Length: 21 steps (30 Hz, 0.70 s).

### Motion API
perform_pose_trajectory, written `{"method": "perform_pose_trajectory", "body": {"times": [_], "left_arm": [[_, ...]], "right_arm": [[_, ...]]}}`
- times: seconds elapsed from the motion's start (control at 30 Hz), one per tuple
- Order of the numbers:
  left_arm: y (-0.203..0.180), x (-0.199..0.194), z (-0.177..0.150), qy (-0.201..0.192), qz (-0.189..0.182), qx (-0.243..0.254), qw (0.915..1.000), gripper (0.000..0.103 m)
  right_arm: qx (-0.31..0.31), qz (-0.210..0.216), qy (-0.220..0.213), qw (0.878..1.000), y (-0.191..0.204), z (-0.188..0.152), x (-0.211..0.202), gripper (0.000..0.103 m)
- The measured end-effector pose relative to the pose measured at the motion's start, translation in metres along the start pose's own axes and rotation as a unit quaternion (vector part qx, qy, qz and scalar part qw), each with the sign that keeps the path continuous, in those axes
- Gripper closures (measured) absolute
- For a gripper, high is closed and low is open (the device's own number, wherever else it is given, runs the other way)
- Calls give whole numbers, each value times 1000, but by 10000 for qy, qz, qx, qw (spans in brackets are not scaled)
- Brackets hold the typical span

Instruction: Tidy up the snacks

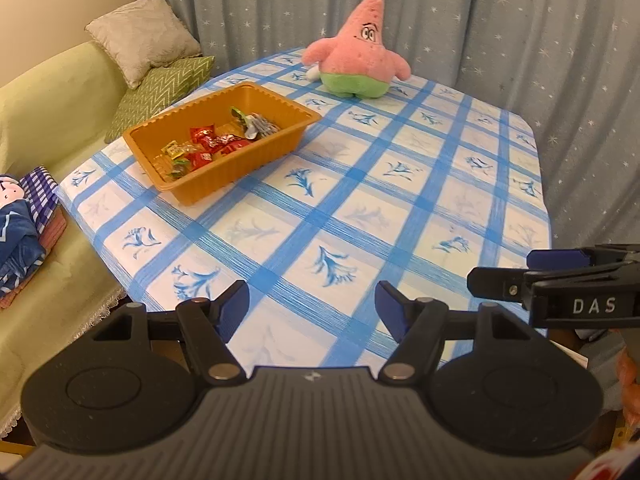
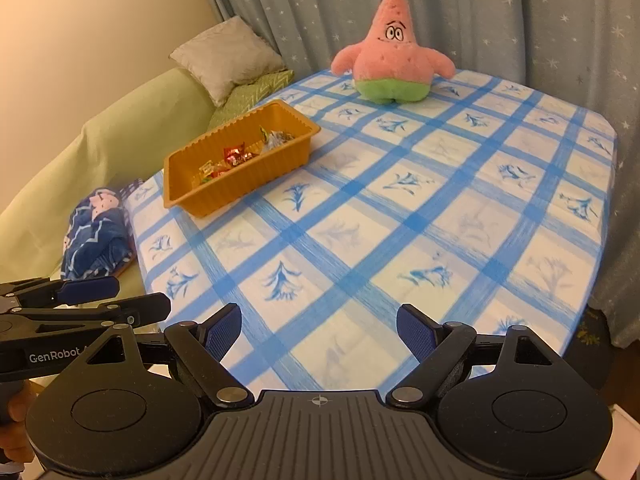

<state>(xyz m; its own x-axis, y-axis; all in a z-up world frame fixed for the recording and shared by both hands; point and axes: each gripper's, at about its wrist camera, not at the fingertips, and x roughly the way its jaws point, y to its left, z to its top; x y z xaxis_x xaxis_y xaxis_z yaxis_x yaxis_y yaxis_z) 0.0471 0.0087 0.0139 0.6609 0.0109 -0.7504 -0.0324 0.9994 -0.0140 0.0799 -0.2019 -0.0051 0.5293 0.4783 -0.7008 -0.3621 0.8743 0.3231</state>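
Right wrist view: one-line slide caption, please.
Right gripper open and empty above the checked tablecloth; wrapped snacks in the orange tray, pink star plush behind.

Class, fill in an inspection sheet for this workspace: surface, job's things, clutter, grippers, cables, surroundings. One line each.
Surface: table under a blue checked cloth, mostly bare.
Job's things: orange tray near the far left corner, holding wrapped snacks; none seen loose on the cloth.
Clutter: pink plush toy upright at the far edge, apart from the tray.
Grippers: left gripper and right gripper both open, empty, at the near edge.
Cables: nothing seen.
Surroundings: green sofa with cushions on the left, a doll lying on it; starry curtain behind.
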Motion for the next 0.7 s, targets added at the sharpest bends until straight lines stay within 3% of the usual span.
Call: {"method": "perform_pose_trajectory", "body": {"times": [0.7], "left_arm": [[-25, -7, -11, 33, -133, 150, 9998, 36]], "right_arm": [[156, -134, 47, 9998, -15, -21, -16, 19]]}}
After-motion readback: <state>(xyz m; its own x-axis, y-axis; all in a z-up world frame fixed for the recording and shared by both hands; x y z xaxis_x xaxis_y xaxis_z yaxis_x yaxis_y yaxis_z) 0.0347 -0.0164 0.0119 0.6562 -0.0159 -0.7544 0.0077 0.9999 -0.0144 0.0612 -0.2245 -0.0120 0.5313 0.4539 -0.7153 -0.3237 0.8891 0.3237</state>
